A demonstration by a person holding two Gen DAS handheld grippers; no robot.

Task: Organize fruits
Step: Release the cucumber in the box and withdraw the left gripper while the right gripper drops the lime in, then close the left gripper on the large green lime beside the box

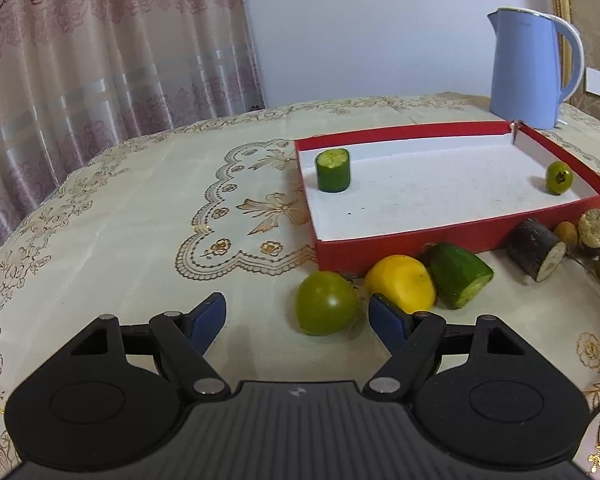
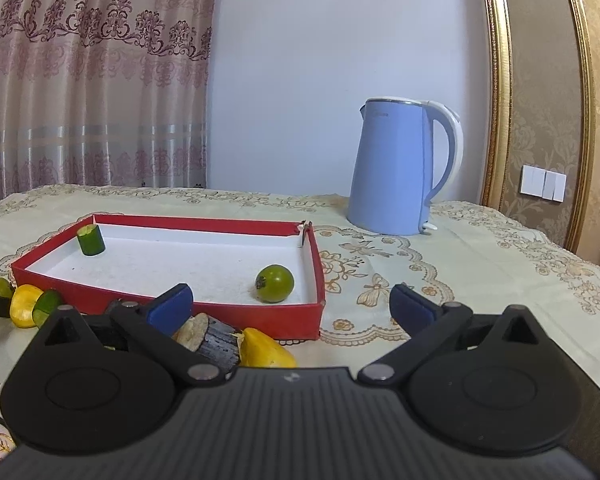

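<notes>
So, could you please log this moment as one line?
left tool: open, round green fruit between fingers | right tool: open, empty | red cardboard tray: cucumber chunk, small green fruit

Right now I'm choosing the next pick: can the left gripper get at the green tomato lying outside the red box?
Probably yes. The left gripper is open, the green tomato lies just ahead between its fingers, and only the yellow piece crowds one side.
</notes>
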